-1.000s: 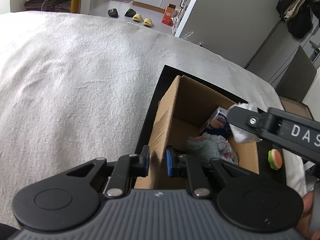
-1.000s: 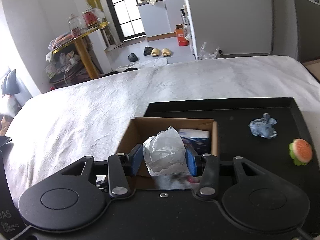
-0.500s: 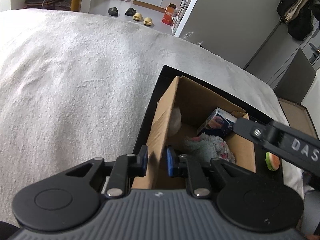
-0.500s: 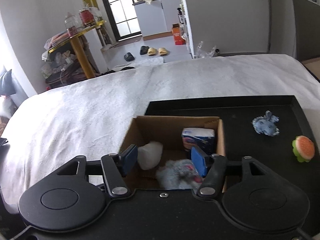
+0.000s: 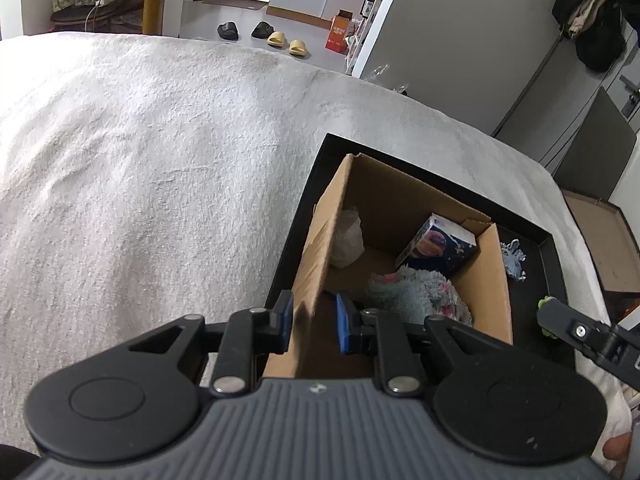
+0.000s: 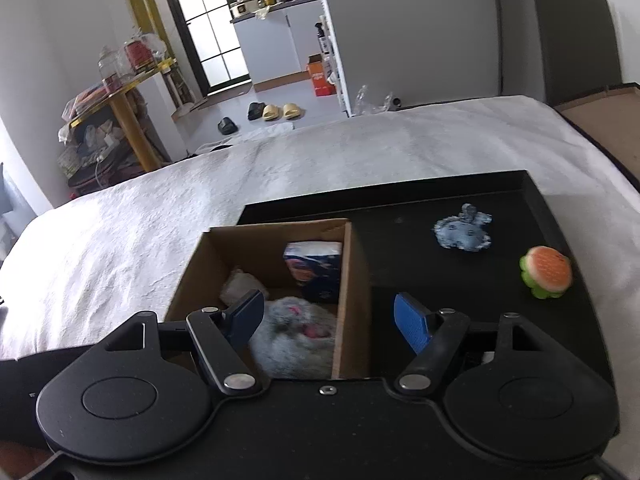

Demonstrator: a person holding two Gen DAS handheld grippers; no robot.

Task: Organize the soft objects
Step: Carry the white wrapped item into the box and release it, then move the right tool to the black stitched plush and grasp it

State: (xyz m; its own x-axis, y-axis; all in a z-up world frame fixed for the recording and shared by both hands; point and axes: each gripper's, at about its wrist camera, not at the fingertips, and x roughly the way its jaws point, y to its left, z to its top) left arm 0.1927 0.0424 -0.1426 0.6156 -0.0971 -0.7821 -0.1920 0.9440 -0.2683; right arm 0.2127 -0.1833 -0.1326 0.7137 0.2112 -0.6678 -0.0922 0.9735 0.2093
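A cardboard box point(image 5: 404, 196) point(image 6: 356, 280) stands on a black tray point(image 6: 440, 280) on the bed. In it lie a white crumpled wad point(image 5: 347, 236) point(image 6: 238, 286), a blue tissue pack point(image 5: 440, 244) point(image 6: 314, 268) and a fluffy grey-pink plush point(image 5: 416, 294) point(image 6: 296, 336). My left gripper point(image 5: 311, 322) is shut on the box's left wall. My right gripper point(image 6: 330, 320) is open and empty above the box's right wall. A blue fabric toy point(image 6: 464, 232) point(image 5: 514, 258) and a burger toy point(image 6: 546, 272) lie on the tray to the right.
A white blanket point(image 5: 140, 160) covers the bed around the tray. The tray's raised rim point(image 5: 554, 256) borders the toys. Beyond the bed are slippers point(image 6: 276, 111), a cluttered yellow table point(image 6: 124, 92) and grey cabinets point(image 5: 460, 40).
My right gripper opened and let go of the white wad, which now lies in the box. The gripper has moved right, over the box's right wall. My left gripper still holds the box wall.
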